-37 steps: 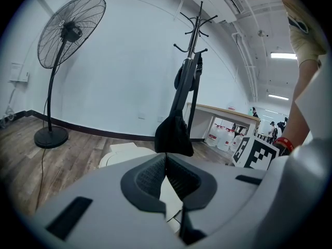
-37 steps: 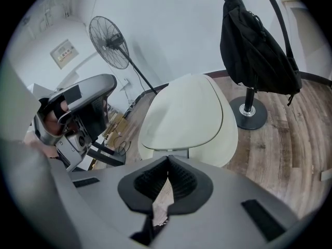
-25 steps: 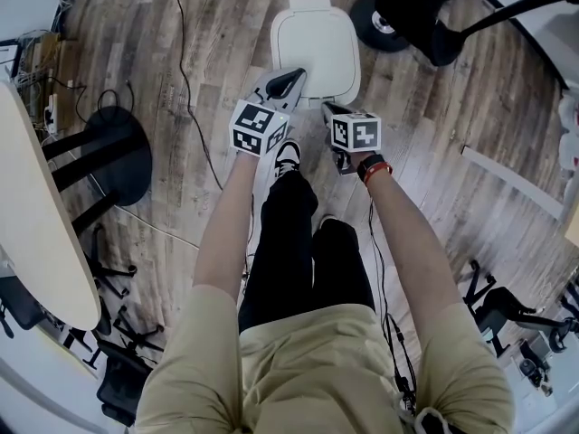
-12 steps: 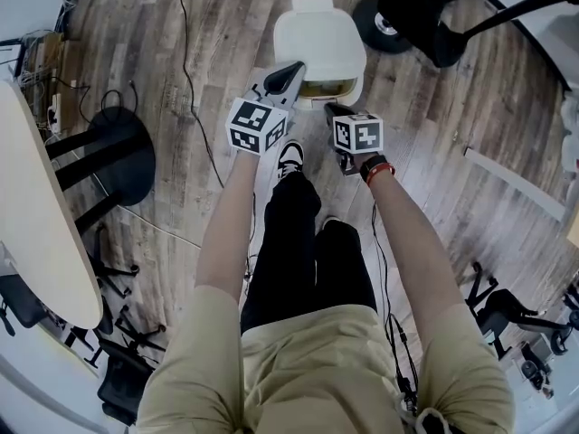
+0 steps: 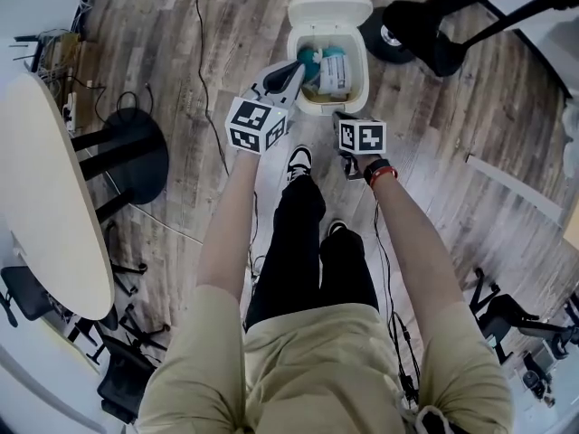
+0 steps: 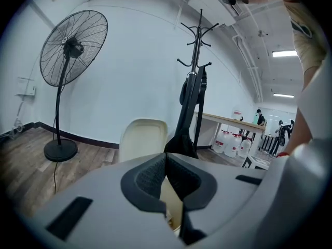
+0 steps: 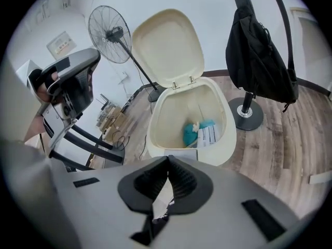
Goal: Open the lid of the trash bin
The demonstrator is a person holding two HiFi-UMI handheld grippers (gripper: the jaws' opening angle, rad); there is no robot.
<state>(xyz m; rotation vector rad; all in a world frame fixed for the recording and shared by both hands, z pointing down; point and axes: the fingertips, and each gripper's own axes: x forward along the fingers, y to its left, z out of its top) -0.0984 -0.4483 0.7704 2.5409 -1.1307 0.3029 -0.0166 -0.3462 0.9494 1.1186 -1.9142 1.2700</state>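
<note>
The cream trash bin (image 5: 365,81) stands on the wood floor ahead of the person's feet, with its lid (image 5: 328,10) raised upright at the back. Inside lie a teal item (image 5: 310,62) and a white packet (image 5: 334,75). My left gripper (image 5: 289,77) is shut and empty, its tip above the bin's left rim. Just short of the front rim, my right gripper (image 5: 342,119) is also shut and empty. The right gripper view looks into the open bin (image 7: 224,134) below the lid (image 7: 168,45). The left gripper view shows the lid (image 6: 142,138) edge past the jaws.
A coat rack base (image 5: 398,36) with a black bag (image 7: 259,61) stands right of the bin. A standing fan (image 6: 72,46) is behind it. A black stool base (image 5: 136,147) and an oval table (image 5: 41,215) lie to the left. A cable (image 5: 206,80) runs over the floor.
The bin's lid has swung from flat and closed up to upright, and the contents now show. Both grippers have stayed near the bin's front rim.
</note>
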